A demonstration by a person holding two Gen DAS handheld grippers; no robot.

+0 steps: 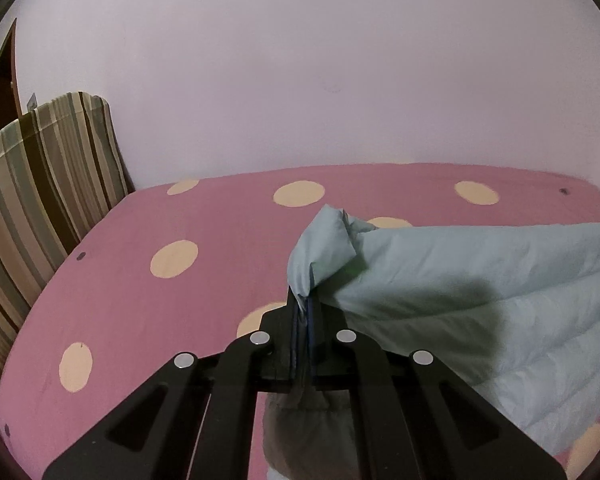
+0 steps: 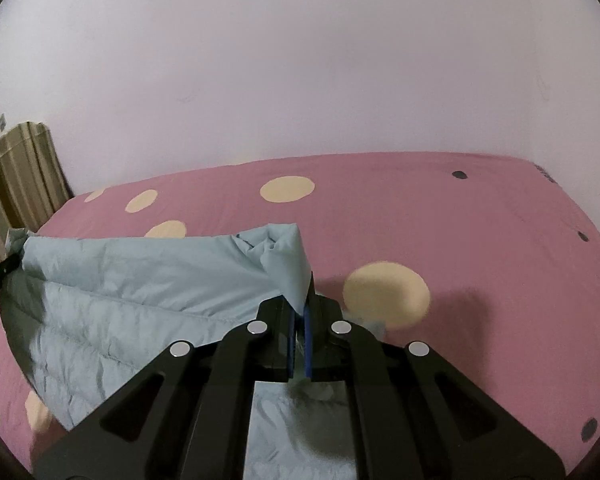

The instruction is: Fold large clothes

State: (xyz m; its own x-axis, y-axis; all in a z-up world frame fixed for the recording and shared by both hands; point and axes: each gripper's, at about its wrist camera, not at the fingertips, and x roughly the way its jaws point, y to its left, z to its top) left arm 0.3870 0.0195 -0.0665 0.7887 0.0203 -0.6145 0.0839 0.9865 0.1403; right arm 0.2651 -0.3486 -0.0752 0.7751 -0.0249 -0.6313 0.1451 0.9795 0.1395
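**Both corners pinched, garment strung between the hands**

We hold the pale blue quilted garment (image 1: 480,280) by two corners above the pink spotted bed (image 1: 148,240). Left gripper (image 1: 305,308): jaws pressed together on one bunched corner. Right gripper (image 2: 300,312): jaws likewise clamped on the other corner of the garment (image 2: 140,280).

Key relation: the held edge runs from one gripper straight across to the other, so the garment's long axis lies side to side between our hands. From the left tool it stretches off rightward; from the right tool, leftward, and the rest sags toward the bed. Neither hand is nearer; each is at one end.

Judgement: the next move likely lays this edge down or carries it over evenly. Uneven travel would skew the fold.
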